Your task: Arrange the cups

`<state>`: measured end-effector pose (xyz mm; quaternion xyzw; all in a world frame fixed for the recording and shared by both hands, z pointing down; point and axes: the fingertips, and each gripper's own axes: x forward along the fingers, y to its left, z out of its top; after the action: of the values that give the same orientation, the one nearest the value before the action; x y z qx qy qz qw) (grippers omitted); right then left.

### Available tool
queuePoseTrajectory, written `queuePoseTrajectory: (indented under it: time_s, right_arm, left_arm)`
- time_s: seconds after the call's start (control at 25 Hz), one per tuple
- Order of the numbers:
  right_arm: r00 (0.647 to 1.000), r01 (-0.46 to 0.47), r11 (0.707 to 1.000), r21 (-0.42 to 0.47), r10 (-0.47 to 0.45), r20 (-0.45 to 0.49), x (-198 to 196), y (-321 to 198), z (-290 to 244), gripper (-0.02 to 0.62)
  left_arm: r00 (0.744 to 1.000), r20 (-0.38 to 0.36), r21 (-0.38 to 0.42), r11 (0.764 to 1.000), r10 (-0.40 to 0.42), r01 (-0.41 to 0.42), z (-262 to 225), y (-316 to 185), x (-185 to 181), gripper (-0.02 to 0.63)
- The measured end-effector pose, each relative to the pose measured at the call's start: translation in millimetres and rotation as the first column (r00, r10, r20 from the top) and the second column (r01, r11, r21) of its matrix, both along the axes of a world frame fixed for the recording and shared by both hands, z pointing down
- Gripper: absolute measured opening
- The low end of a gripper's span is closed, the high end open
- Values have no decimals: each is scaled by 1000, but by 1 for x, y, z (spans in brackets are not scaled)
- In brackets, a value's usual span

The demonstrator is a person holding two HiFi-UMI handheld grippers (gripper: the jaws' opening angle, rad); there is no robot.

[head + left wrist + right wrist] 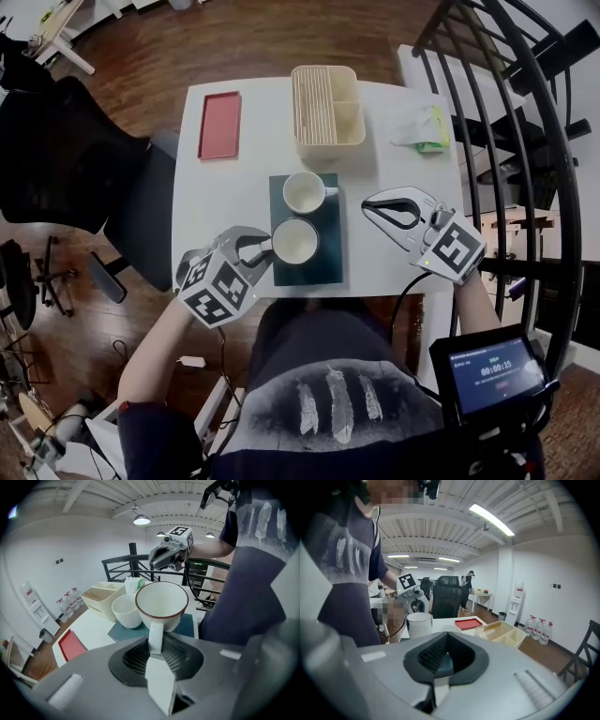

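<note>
A white table (216, 206) carried everything, with a dark office chair (56, 150) beside its left edge. At the far side of the table stood a cream drying rack (314, 103) with a slatted section and two open compartments. A red tray (219, 125) lay flat to the left of it.

A dark teal mat (330, 258) lay at the middle of the table's near half. The left gripper (255, 248) reached in over the mat's near left edge. Its fingers (160, 686) were clamped on the handle of the near white cup (295, 240). That cup was upright with its mouth up, over the near left part of the mat. Whether it rested on the mat or hung just above could not be told.

The right gripper (370, 202) hovered over bare table just right of the mat, its fingers (440, 693) pressed together with nothing between them. A second white cup (305, 191) stood on the far part of the mat, just beside the held one, its handle pointing right. A green and white tissue pack (422, 131) lay near the far right corner.
</note>
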<state>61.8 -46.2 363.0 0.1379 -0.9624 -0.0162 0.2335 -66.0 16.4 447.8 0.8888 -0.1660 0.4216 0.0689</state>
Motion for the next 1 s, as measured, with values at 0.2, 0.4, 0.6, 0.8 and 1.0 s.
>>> queuePoseTrajectory:
  time_s: [0.2, 0.4, 0.6, 0.8, 1.0]
  right_arm:
    - [1000, -8, 1000, -9, 8, -5, 9, 0, 0, 2]
    - [1000, -5, 1000, -18, 5, -11, 12, 0, 5, 2]
    - [1000, -5, 1000, -23, 5, -12, 12, 1, 8, 2]
    - [1000, 1, 1000, -31, -2, -14, 12, 0, 7, 2]
    - [1000, 8, 999, -33, -8, -11, 8, 3, 6, 2]
  left_arm:
    - [999, 22, -15, 999, 34, -34, 17, 4, 14, 84]
    - [996, 52, -26, 997, 79, -78, 32, 7, 21, 84]
    - [992, 63, -20, 994, 108, -107, 36, 5, 22, 84]
    - [988, 83, -2, 991, 130, -131, 34, 3, 23, 86]
    - [986, 91, 40, 989, 139, -143, 33, 2, 23, 92]
